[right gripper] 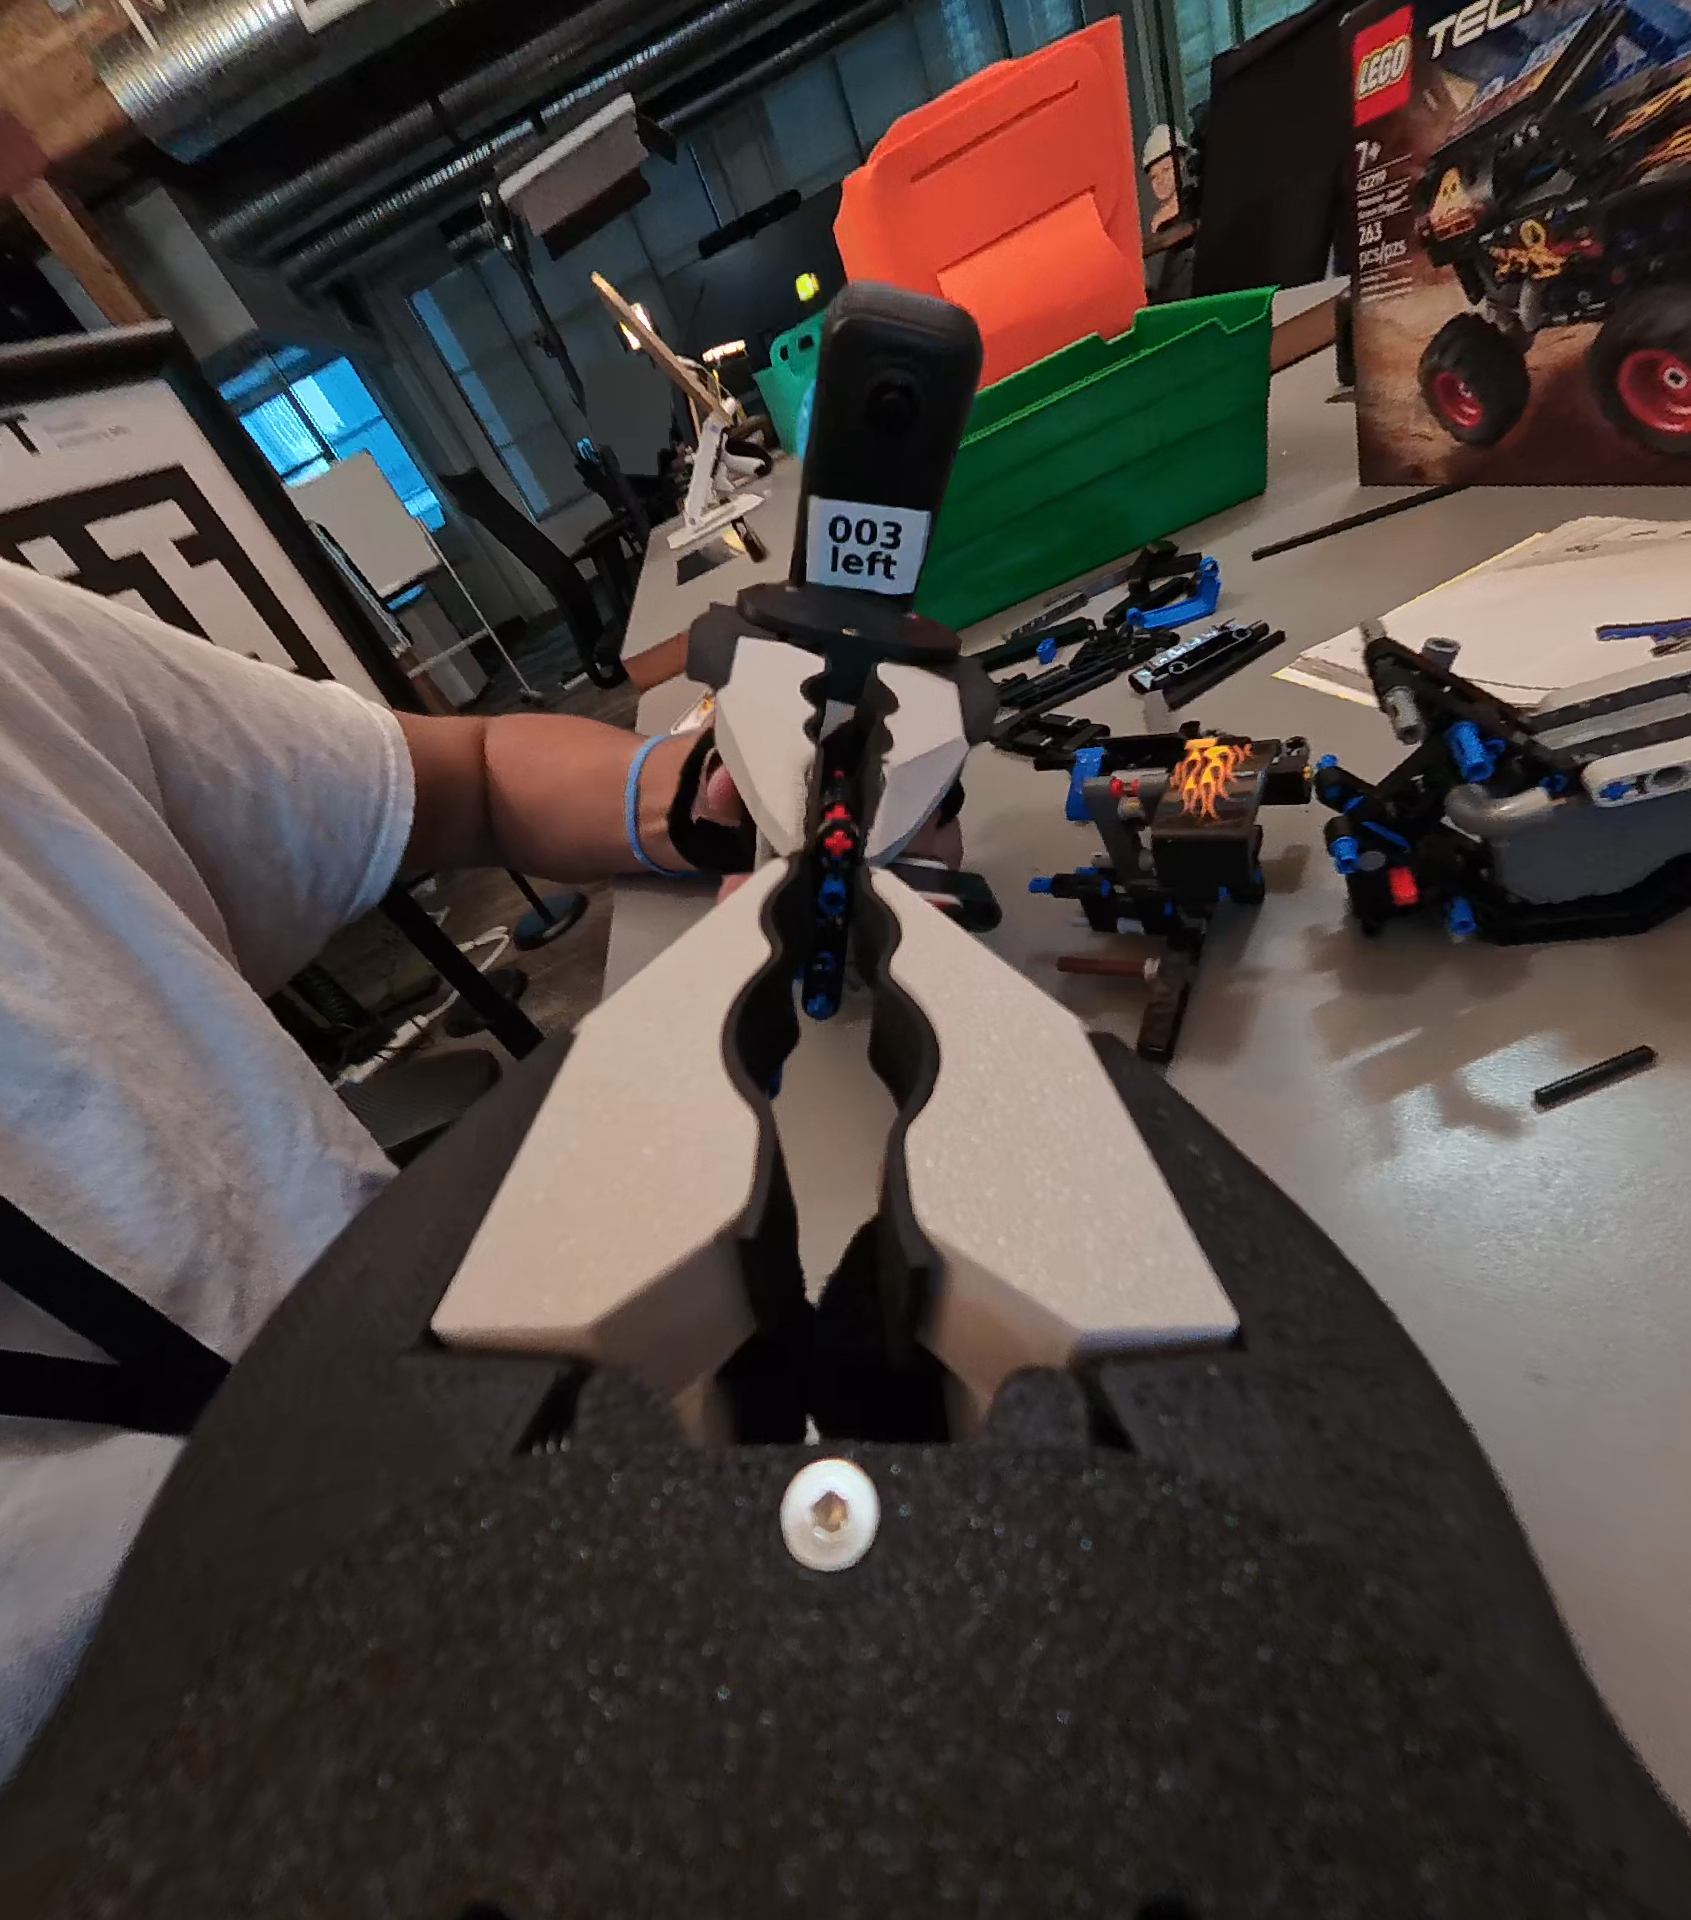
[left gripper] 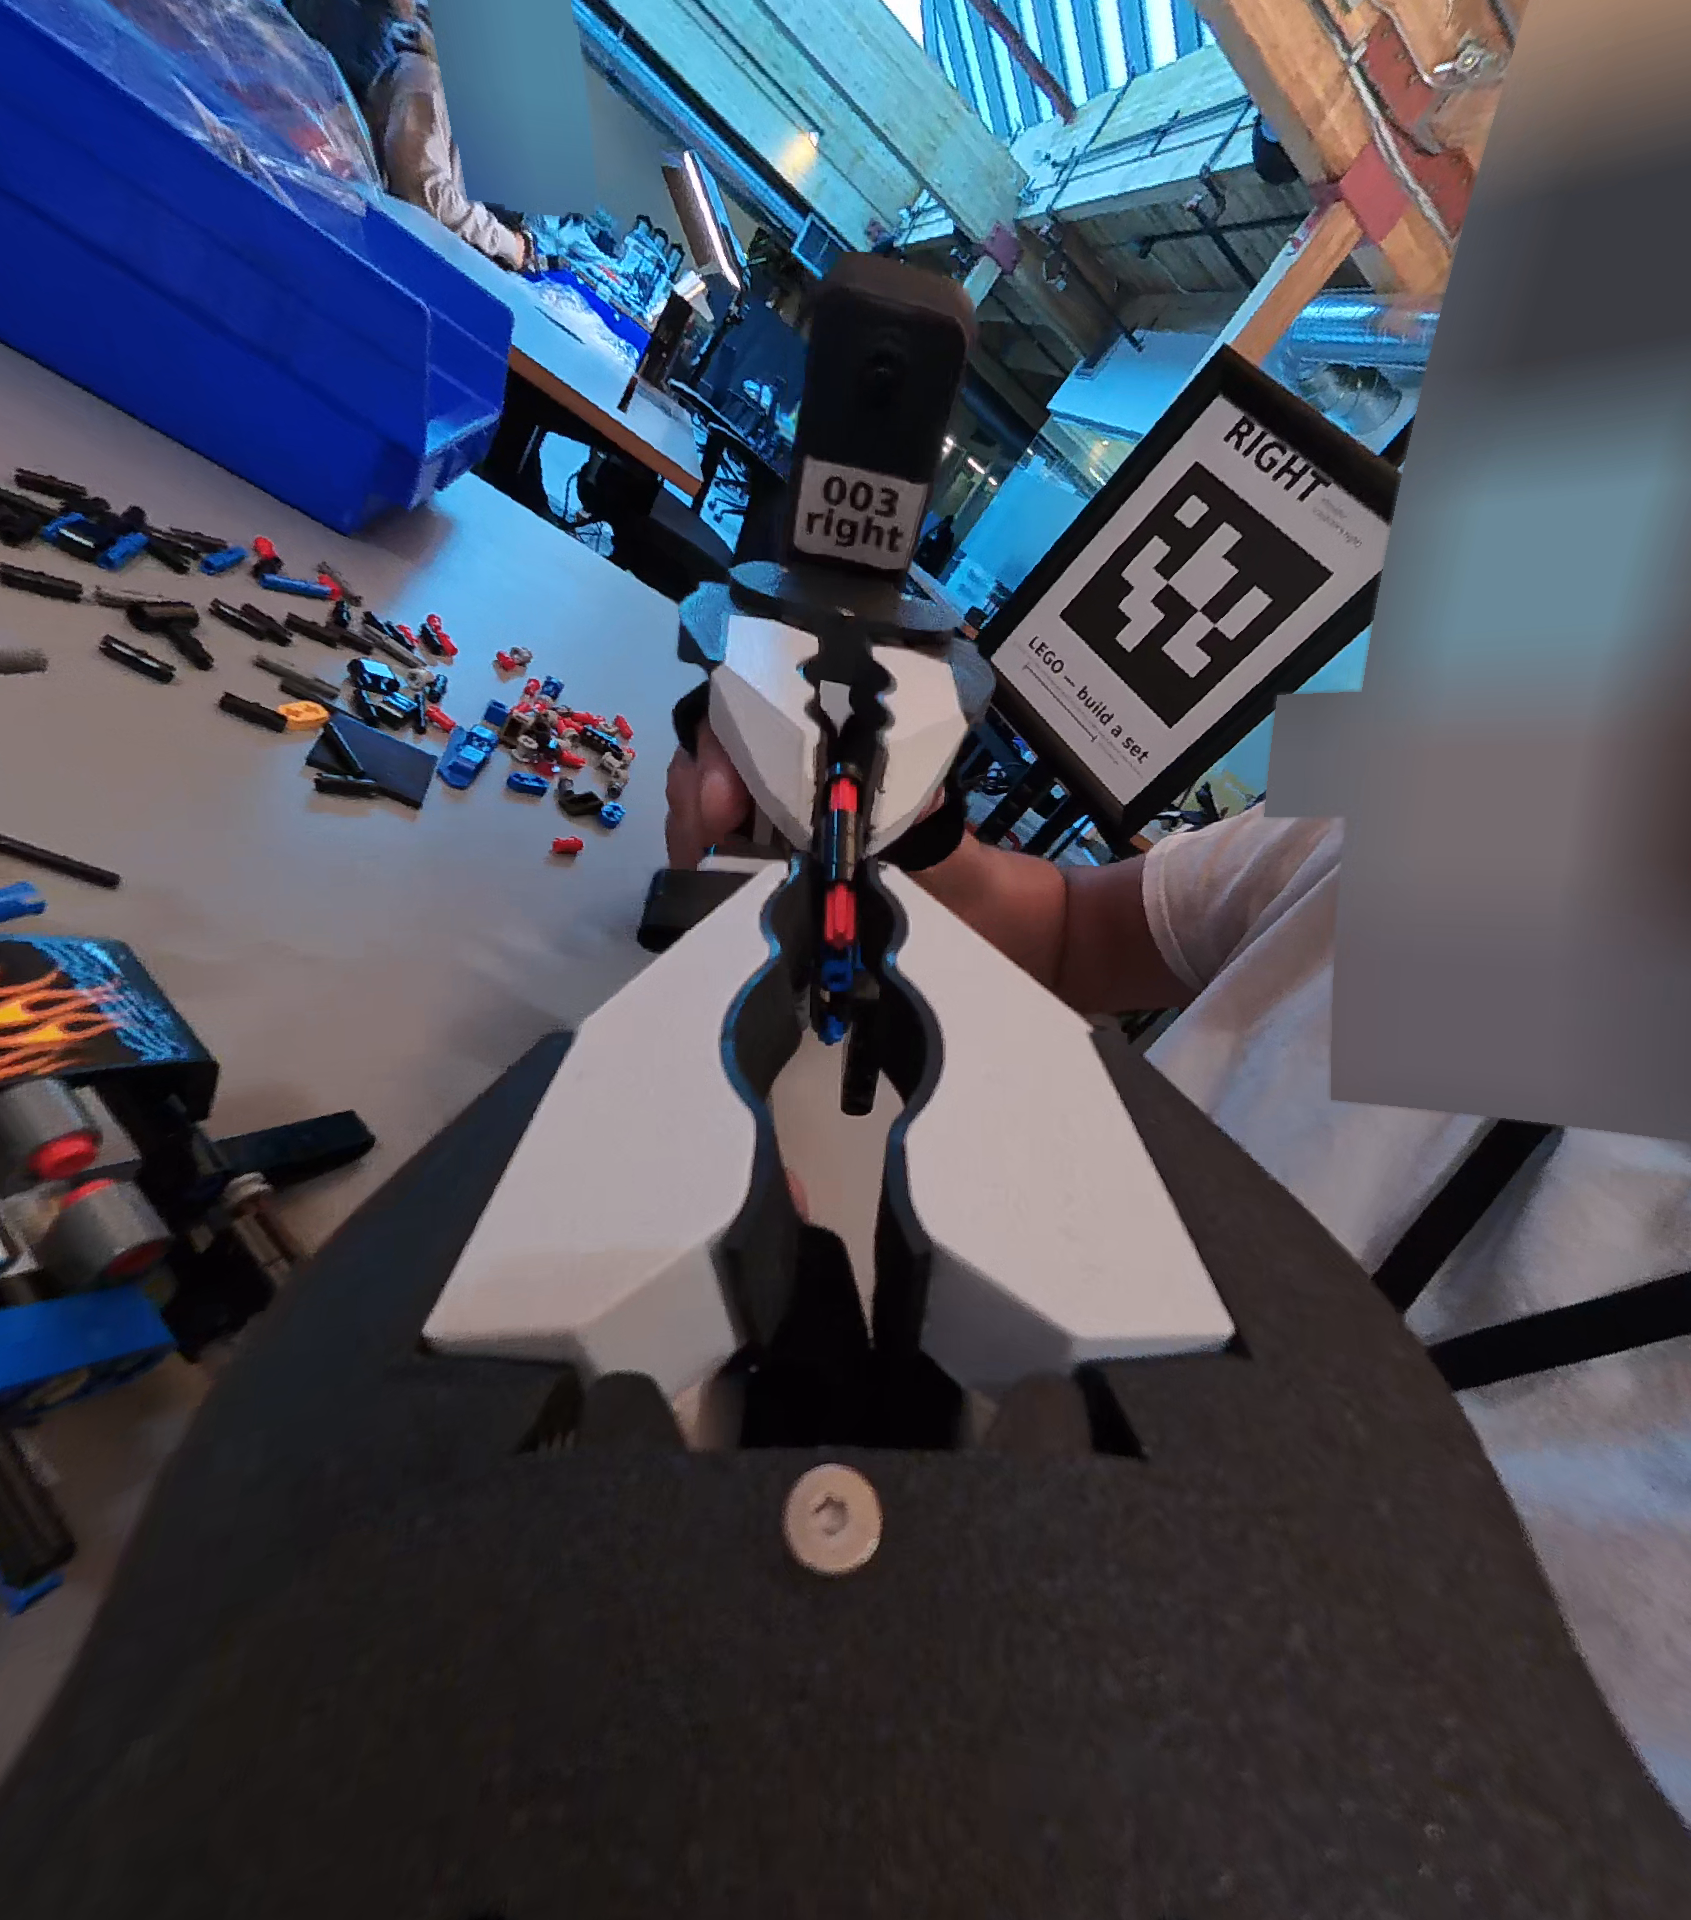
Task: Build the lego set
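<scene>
A slim black Technic beam (left gripper: pixel 843 914), studded with red and blue pins, is held in the air between the two grippers, above the near edge of the tabletop (right gripper: pixel 1392 1195) and in front of the person's white shirt. The left gripper (left gripper: pixel 836 997) is closed on one end of it, and the right gripper (right gripper: pixel 830 935) is clamped on the other, so the two face each other nose to nose with the beam bridging them. The piece looks light and rigid, hard smooth plastic that could slip or twist in the pads; the pins are probably friction-fit and could pop out if squeezed sideways, so the bare black stretches of the beam are the safer places to grip. On the tabletop to the side sit a flame-decorated sub-assembly (right gripper: pixel 1194 810) and a larger grey chassis section (right gripper: pixel 1589 800), well apart from the beam, with the instruction booklet (right gripper: pixel 1547 603) behind them. Loose small parts (left gripper: pixel 384 665) lie scattered farther out, a blue bin (left gripper: pixel 197 291) beyond them, and a green bin (right gripper: pixel 1111 447) and the set's box (right gripper: pixel 1568 239) stand at the far side.
</scene>
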`<state>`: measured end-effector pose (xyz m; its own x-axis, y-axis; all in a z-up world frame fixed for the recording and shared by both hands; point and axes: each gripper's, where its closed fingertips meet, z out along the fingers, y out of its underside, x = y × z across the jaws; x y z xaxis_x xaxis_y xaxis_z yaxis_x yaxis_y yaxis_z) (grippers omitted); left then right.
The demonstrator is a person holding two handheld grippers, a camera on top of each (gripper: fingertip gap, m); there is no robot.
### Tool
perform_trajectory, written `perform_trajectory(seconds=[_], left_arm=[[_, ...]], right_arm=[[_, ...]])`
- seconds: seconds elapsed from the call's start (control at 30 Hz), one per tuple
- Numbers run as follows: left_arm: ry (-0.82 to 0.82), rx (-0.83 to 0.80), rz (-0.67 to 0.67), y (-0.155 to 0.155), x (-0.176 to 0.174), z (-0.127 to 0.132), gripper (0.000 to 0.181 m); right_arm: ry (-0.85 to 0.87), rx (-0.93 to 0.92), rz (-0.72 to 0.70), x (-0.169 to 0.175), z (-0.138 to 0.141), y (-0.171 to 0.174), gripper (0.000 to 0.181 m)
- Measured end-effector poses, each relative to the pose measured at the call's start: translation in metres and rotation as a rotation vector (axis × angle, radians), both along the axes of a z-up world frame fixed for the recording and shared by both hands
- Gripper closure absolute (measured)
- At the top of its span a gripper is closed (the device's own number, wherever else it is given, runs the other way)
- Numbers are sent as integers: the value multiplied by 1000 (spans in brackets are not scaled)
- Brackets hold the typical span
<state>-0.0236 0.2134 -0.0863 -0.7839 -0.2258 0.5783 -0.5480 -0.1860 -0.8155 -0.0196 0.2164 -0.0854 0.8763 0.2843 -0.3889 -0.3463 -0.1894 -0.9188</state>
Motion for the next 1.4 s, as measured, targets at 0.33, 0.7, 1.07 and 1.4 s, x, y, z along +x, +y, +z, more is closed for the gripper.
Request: perform_trajectory(seconds=[0.33,0.7,1.07,1.4], left_arm=[[64,-2,10,2,5,-6,176],[-1,28,40,3,6,-3,176],[72,31,-19,0,1,-10,176],[50,73,-11,-3,-1,-13,176]], right_arm=[[-126,-39,-49,5,-8,3,175],[-5,-16,-56,7,-2,6,175],[-217,-118,-51,2,-15,1,176],[-270,-171,-58,0,-19,-3,177]])
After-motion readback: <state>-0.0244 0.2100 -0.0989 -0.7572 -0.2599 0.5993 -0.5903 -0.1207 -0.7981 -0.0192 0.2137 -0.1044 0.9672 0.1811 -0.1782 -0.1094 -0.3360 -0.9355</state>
